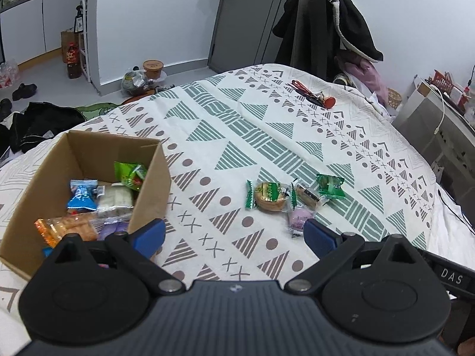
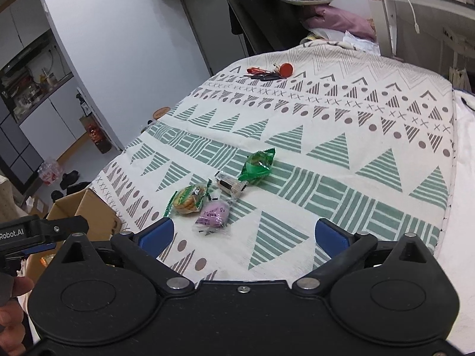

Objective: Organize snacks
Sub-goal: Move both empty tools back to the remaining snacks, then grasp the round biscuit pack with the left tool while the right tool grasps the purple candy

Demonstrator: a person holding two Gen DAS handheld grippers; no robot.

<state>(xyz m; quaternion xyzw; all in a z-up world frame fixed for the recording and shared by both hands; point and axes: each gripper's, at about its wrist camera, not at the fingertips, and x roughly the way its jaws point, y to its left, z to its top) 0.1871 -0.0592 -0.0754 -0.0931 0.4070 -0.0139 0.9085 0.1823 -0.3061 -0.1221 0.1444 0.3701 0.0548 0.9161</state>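
The left gripper (image 1: 234, 237) is held wide open above the patterned bedspread (image 1: 237, 124), nothing between its blue fingertips (image 1: 148, 235). The right gripper (image 2: 243, 235) is likewise spread wide and empty, hovering over the same cloth — its blue fingertips (image 2: 331, 237) are seen clear of every packet.

Just beyond the left gripper's right-hand fingertip a purple-wrapped snack (image 1: 299, 218) is seen lying on the bedspread, near its front edge. Touching it on the far side is a round biscuit in a green-edged wrapper (image 1: 268, 197), and beside that a clear packet with a dark filling (image 1: 308, 197). A green packet (image 1: 331, 185) lies next to the clear one, farthest of the cluster towards the bedspread's right edge. All four are grouped closely in the front middle of the cloth.

At the front left corner of the bedspread an open cardboard box (image 1: 148, 178) is placed, its near corner just beside the left gripper's left fingertip. Inside it a blue packet (image 1: 83, 194), a white packet (image 1: 115, 198), a green packet (image 1: 130, 175) and an orange packet of crackers (image 1: 68, 227) are piled together.

Near the far edge of the bedspread — well apart from the snacks — a bunch of keys with a red tag (image 1: 314, 95) is seen.
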